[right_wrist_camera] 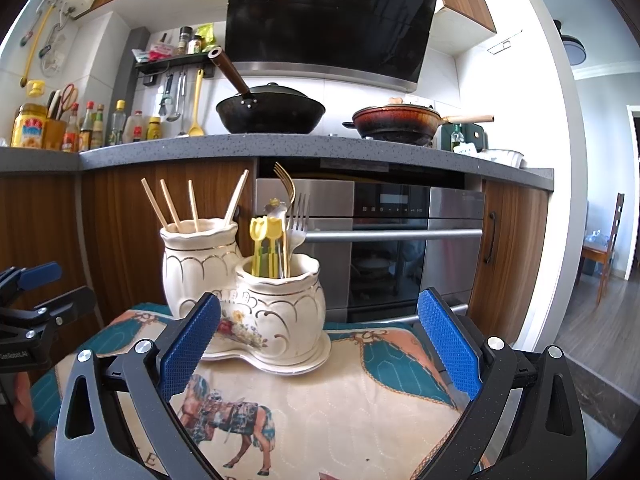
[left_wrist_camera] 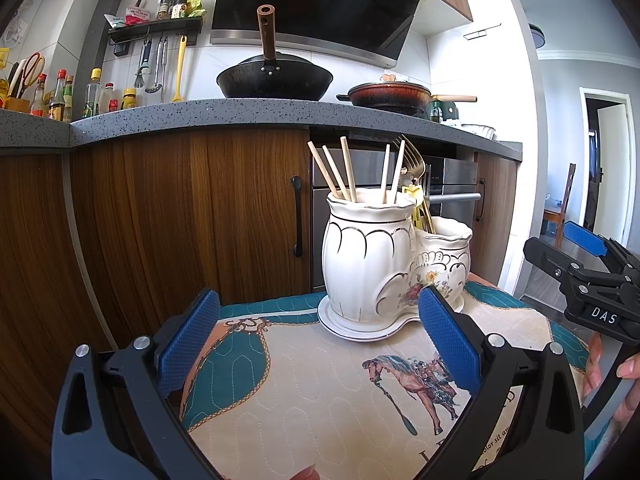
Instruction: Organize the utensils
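Ceramic, white with gilt trim, the twin-pot holder (right_wrist_camera: 244,280) stands on its scalloped saucer at the far edge of the quilted horse-print mat (right_wrist_camera: 340,408), in front of the wooden cabinets (left_wrist_camera: 160,220) and the oven (right_wrist_camera: 392,248). Going left to right in the right wrist view: the taller pot (right_wrist_camera: 198,264) holds the wooden chopsticks (right_wrist_camera: 194,206), and the lower pot (right_wrist_camera: 282,300) beside it holds yellow-topped picks (right_wrist_camera: 266,240), a gold fork (right_wrist_camera: 286,184) and a silver fork (right_wrist_camera: 298,220).

All the utensils stand with their long axes near upright. The chopsticks fan outward, tips tilted left and right of vertical; both forks point tines up.

The left gripper (left_wrist_camera: 320,340) hovers above the mat with its blue pads spread wide and nothing between them. The right gripper (right_wrist_camera: 320,344) is likewise spread and empty, just short of the lower pot.

The risks, as I judge them: the holder sits near the mat's far edge, so a push from either gripper could slide it off. A pad catching a leaning chopstick or fork could lever the holder over. Thin, smooth shafts may also slip or twist in a pinch taken too high.
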Demonstrator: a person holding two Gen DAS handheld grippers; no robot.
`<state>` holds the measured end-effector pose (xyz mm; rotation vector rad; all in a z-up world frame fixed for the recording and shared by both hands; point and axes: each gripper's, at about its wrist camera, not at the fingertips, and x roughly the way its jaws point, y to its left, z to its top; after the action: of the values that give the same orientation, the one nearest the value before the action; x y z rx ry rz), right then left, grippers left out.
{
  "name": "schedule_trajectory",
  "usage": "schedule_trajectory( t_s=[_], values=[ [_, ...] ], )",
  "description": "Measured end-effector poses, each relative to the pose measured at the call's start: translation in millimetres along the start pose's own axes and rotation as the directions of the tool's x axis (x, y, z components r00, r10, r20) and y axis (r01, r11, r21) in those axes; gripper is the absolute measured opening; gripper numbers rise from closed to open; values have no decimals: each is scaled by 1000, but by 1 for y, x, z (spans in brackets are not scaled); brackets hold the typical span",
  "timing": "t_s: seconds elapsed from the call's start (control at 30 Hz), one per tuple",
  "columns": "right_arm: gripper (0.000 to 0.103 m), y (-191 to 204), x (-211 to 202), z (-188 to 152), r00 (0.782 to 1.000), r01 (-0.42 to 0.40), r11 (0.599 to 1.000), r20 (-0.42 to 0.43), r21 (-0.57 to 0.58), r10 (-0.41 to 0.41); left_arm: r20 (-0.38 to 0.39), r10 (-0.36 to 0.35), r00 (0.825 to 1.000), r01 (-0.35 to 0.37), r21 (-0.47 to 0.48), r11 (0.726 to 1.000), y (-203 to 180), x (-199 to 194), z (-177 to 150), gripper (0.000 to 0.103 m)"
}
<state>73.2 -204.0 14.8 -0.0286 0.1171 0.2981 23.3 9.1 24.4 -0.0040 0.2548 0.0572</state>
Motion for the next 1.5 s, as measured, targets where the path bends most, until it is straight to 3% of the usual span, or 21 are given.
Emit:
schedule_trajectory(
  t_s=[1.5],
  values=[
    [98,-2,2,-2,1000,1,1000,-9,1,-1,-14,-2,1000,2,1,1000,0,4,-3,98]
  ],
)
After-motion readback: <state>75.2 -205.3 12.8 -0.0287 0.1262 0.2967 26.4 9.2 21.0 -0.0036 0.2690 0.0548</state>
